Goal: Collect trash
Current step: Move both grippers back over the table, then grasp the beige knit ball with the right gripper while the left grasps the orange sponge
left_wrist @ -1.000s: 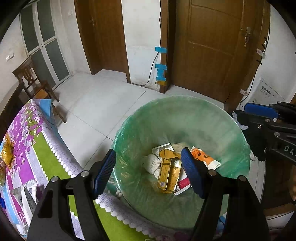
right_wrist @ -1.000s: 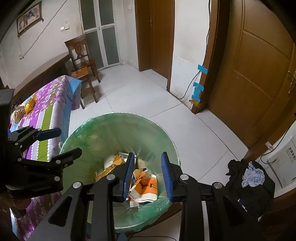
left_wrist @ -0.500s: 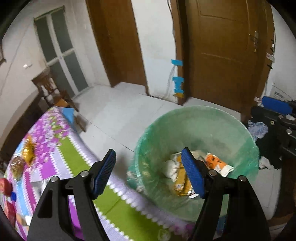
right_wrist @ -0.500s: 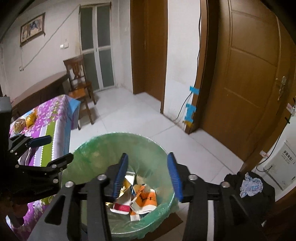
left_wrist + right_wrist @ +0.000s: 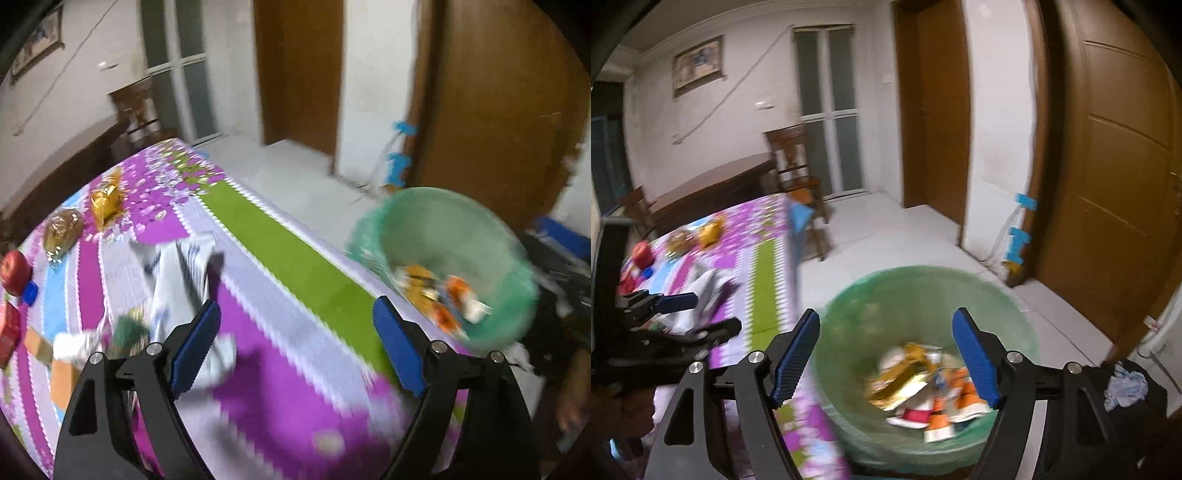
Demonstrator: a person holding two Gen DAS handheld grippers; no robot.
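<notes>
Bin [image 5: 491, 236] beside table edge [image 5: 295, 221], grippers spread

You're holding both black two-finger grippers with blue ribbed pads wide apart, nothing between the fingers. Your left gripper [image 5: 295, 349] is pointing forward and down, and it's also showing up low on the left of the right wrist view [image 5: 701, 314]. Your right gripper [image 5: 886, 356] is angling downward too.

White walls, pale tiled floor [image 5: 886, 218]; brown doors [image 5: 1115, 166] right; glazed door [image 5: 827, 110] far; wooden chair [image 5: 798, 166], dark table [image 5: 713, 184] left; framed picture [image 5: 698, 64]
</notes>
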